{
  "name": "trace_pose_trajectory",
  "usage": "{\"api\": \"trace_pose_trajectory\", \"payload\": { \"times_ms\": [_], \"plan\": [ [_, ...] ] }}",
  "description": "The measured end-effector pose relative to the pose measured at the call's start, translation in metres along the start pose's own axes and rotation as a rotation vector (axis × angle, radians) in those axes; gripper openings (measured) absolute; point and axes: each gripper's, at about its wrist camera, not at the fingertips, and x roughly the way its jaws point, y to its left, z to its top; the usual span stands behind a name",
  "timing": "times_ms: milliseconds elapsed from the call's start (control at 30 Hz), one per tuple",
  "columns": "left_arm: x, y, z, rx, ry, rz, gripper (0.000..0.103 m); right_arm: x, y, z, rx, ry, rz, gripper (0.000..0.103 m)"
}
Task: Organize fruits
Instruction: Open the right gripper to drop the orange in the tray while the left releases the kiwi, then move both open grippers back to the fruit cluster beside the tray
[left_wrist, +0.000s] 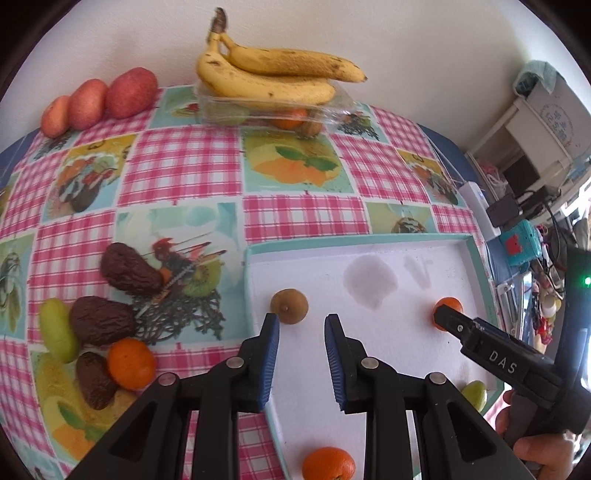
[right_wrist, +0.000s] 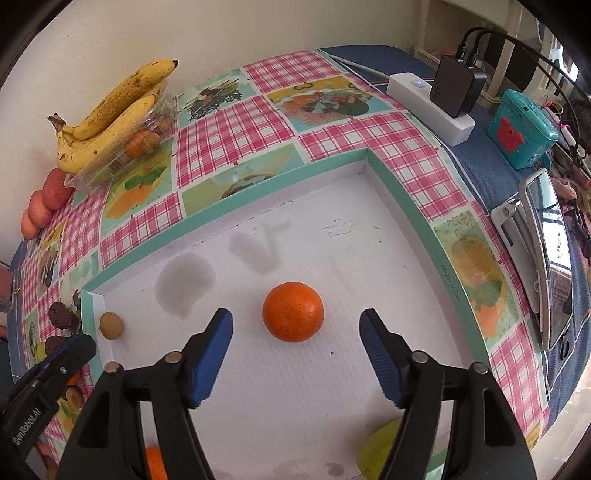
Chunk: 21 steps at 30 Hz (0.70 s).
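Right gripper (right_wrist: 295, 343) hangs wide open, empty, over a white tray (right_wrist: 402, 206); a tangerine (right_wrist: 293, 312) sits at twelve o'clock between its fingers. Left gripper (left_wrist: 301, 332), jaws parted and empty, has a small brown fruit (left_wrist: 289, 306) at eleven o'clock.

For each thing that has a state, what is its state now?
left gripper: open, empty
right gripper: open, empty, orange ahead
orange: free, in tray
tray: open, holds few fruits
clear box: holds fruit, bananas on top
power strip: light on, charger plugged in
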Motion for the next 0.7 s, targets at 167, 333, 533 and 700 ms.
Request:
{"api": "trace_pose_trajectory", "payload": {
  "times_ms": [167, 333, 533, 700],
  "plan": [
    [-0.01, 0.015, -0.004, -0.046, 0.002, 0.052, 0.034, -0.007, 0.003, -0.006, -0.017, -0.035, 0.004, 0.082],
    [-0.019, 0.034, -0.013, -0.091, -0.043, 0.159, 0.083, -0.011, 0.007, -0.012, -0.034, -0.056, 0.006, 0.083],
    [-0.031, 0.053, -0.022, -0.122, -0.072, 0.261, 0.099, -0.018, 0.018, -0.02, -0.078, -0.094, 0.015, 0.083],
    [-0.049, 0.072, -0.023, -0.16, -0.12, 0.347, 0.103, -0.025, 0.027, -0.024, -0.12, -0.131, -0.01, 0.083]
  ]
}}
